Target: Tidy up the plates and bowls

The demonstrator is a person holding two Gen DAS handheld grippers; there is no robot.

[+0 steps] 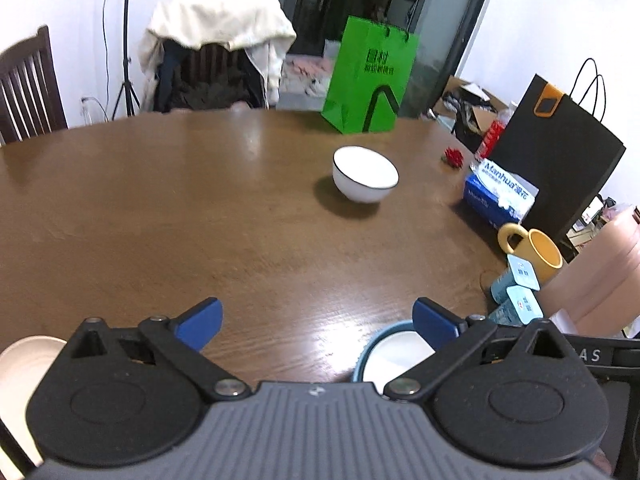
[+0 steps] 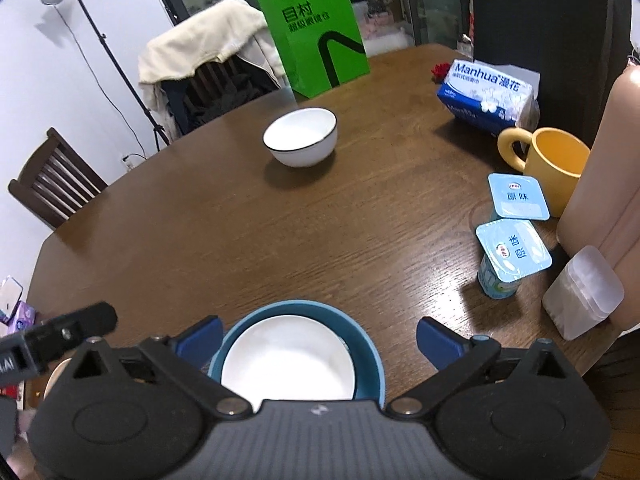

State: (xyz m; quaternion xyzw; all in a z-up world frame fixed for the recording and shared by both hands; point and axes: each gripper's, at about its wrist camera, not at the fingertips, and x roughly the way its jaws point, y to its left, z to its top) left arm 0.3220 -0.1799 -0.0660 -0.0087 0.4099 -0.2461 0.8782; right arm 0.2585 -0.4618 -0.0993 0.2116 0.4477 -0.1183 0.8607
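Note:
A white bowl with a thin black rim point(image 1: 365, 174) point(image 2: 301, 136) stands alone past the middle of the brown table point(image 1: 160, 208) point(image 2: 240, 248). A blue bowl with a white inside point(image 2: 362, 350) point(image 1: 386, 354) sits at the near edge. My right gripper point(image 2: 318, 338) hangs just above it, open, its left finger point(image 2: 200, 340) close beside the rim and the right finger clear of it. My left gripper point(image 1: 318, 320) is open over bare wood, with nothing between its fingers. A cream dish point(image 1: 24, 360) point(image 2: 54, 376) peeks out at the lower left, mostly hidden.
A green paper bag point(image 1: 368, 80) point(image 2: 316, 32) stands at the far edge, a black bag point(image 1: 560, 152) at the right. A tissue pack point(image 2: 488, 92), a yellow mug point(image 2: 552, 164), two yoghurt cups point(image 2: 514, 256), a pink jug point(image 2: 608, 208) and a clear tub point(image 2: 584, 292) crowd the right side. Chairs stand behind.

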